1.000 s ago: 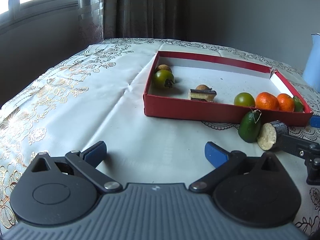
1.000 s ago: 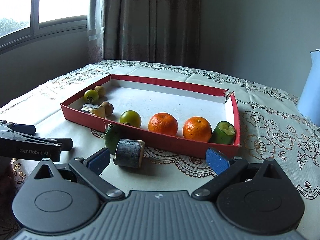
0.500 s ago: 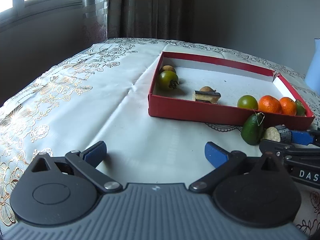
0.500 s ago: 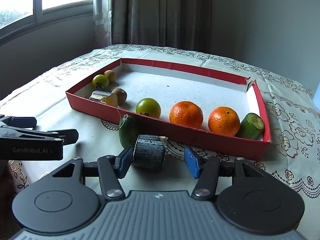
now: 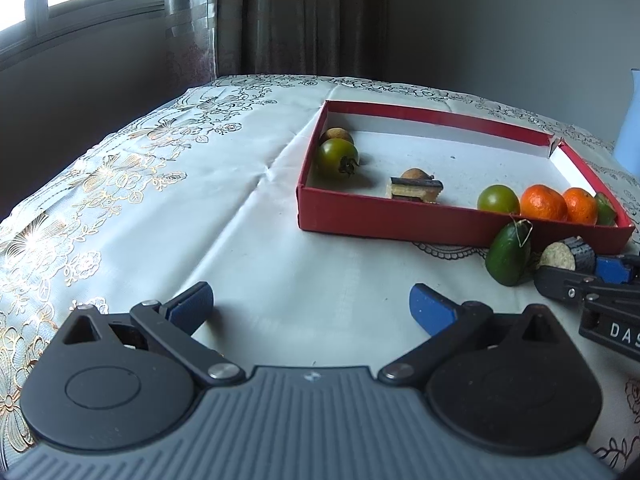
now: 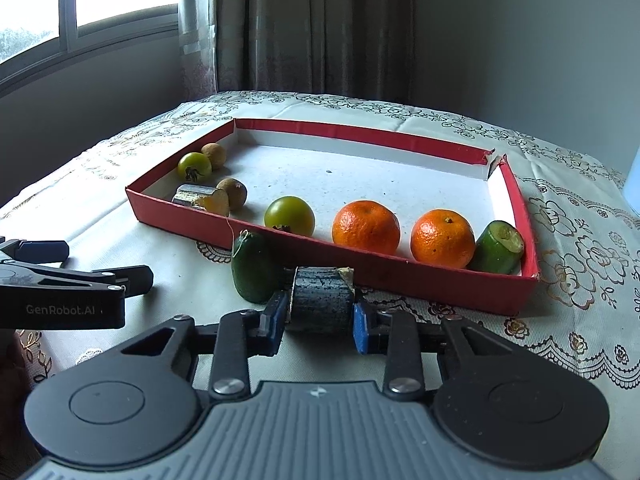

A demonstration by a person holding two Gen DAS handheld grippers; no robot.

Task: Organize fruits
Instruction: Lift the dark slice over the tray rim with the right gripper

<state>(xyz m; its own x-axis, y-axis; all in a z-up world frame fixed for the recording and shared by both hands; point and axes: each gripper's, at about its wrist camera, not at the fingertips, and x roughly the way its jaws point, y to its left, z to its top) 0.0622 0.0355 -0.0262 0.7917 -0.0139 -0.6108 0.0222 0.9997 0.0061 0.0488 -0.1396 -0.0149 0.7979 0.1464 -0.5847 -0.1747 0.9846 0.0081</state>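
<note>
Right gripper [image 6: 320,322] fingers have just closed onto the dark cut fruit chunk [image 6: 322,300], gripping its sides on the tabletop [image 6: 160,248], just outside the near wall of the red tray [image 6: 400,276]. A green fruit [image 6: 252,268] sits close at its 10 o'clock, so lift straight up, clear the wall, then set it inside. Left gripper [image 5: 310,304] fingers open, empty, well apart at 9 o'clock.

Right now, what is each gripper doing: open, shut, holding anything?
Left gripper: open, nothing between its fingers.
Right gripper: just closed on the dark cut piece in front of the red tray.
</note>
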